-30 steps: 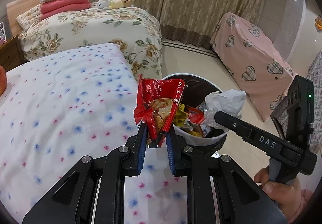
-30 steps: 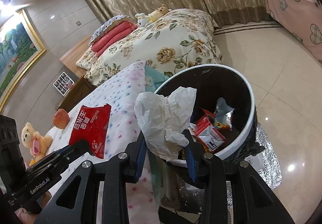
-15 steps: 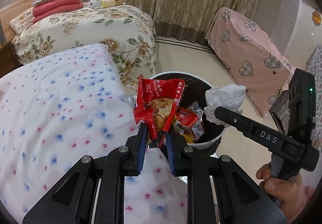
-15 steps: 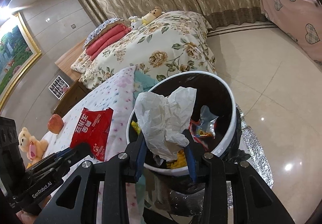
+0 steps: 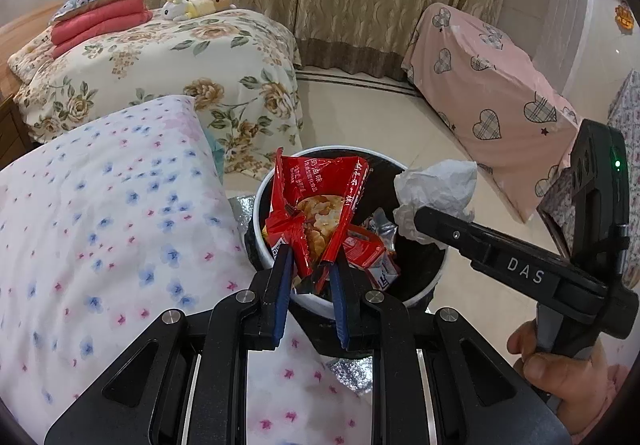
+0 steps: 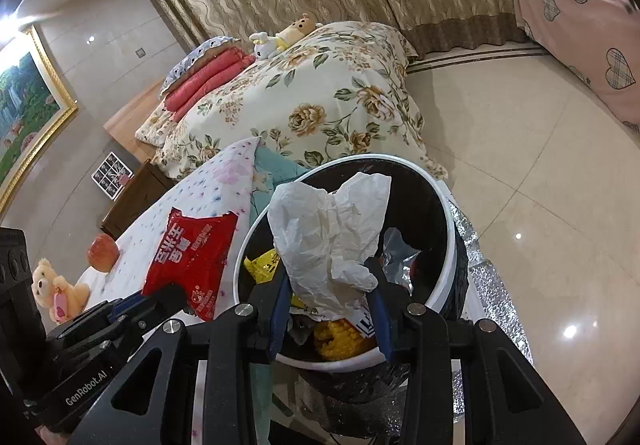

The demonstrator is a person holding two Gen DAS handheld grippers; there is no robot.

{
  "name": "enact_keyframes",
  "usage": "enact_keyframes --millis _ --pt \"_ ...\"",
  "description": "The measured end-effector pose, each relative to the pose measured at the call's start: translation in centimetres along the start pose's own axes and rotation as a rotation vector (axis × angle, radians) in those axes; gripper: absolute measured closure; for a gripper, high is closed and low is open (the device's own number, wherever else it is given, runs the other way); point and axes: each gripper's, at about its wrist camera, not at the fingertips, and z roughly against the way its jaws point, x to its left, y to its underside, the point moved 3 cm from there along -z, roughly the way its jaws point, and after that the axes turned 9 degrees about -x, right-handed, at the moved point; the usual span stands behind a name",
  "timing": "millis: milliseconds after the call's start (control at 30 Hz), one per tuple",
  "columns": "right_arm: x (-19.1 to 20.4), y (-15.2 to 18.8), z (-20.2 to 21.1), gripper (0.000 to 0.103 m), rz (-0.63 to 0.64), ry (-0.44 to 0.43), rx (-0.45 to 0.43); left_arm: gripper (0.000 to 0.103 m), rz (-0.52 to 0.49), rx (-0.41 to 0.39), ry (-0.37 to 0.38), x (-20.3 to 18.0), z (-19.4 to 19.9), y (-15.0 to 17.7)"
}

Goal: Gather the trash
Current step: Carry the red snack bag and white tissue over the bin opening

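Note:
My left gripper [image 5: 310,265] is shut on a red snack wrapper [image 5: 316,205] and holds it over the near rim of the white-rimmed trash bin [image 5: 260,221]. My right gripper [image 6: 330,281] is shut on a crumpled white paper [image 6: 332,233] and holds it above the open bin [image 6: 450,241]. The bin holds several wrappers and yellow scraps. In the left wrist view the right gripper [image 5: 424,221] reaches in from the right with the white paper [image 5: 436,189] over the bin's far side. In the right wrist view the red wrapper [image 6: 192,257] shows left of the bin.
The bin stands on the tiled floor against a bed with a dotted white cover [image 5: 100,229]. An apple [image 6: 103,252] and a small teddy [image 6: 54,289] lie on that bed. A floral bed [image 5: 172,57] is behind, a pink heart-print cover [image 5: 492,101] right.
Both grippers have moved forward with their loads, from beside the bin to over its opening. The bin now sits nearer and more centred in both views.

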Motion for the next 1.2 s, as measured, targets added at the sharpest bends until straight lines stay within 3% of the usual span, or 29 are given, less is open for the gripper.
enact_keyframes --millis 1200 --pt "-0.8 -0.9 -1.4 0.065 0.014 0.021 0.027 0.085 -0.016 0.034 -0.026 -0.4 -2.1 -0.5"
